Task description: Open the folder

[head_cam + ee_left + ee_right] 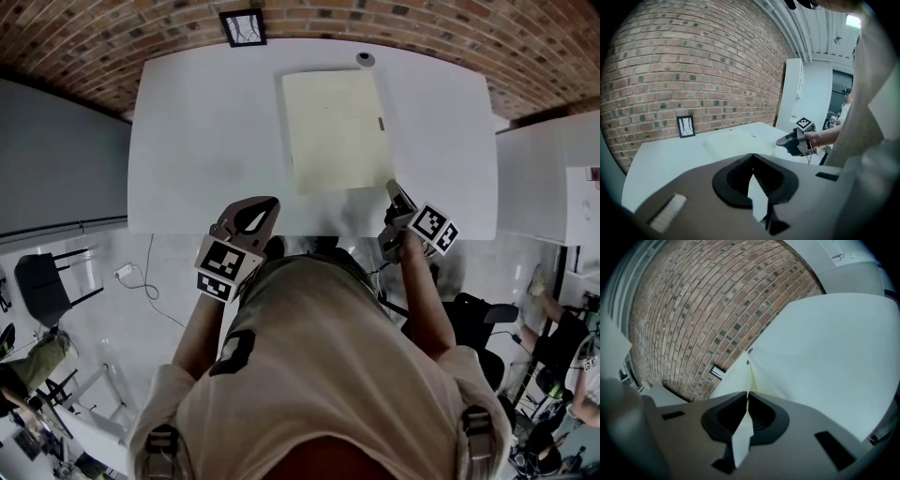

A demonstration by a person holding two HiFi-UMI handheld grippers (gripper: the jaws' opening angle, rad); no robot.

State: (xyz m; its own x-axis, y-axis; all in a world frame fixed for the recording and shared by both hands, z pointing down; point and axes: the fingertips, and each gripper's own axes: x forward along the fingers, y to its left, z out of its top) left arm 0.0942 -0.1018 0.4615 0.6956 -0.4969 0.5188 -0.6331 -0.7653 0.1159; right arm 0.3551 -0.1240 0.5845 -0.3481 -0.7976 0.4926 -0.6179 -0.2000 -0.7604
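Observation:
A pale yellow folder [336,129] lies on the white table [206,141], right of the middle. My right gripper [392,187] is at the folder's near right corner, shut on the edge of the cover. In the right gripper view the folder [736,376] fans out from the closed jaws [749,394], the cover parted slightly from the leaf beneath. My left gripper [274,201] hovers at the table's front edge, left of the folder, shut and holding nothing. The left gripper view shows its jaws [752,155] closed, the folder [736,140] beyond them and the right gripper [780,142] at the folder's corner.
A small black picture frame [243,26] leans on the brick wall behind the table. A small round object [365,59] sits at the table's far edge. A white cabinet [544,178] stands to the right. Chairs and people are on the floor around.

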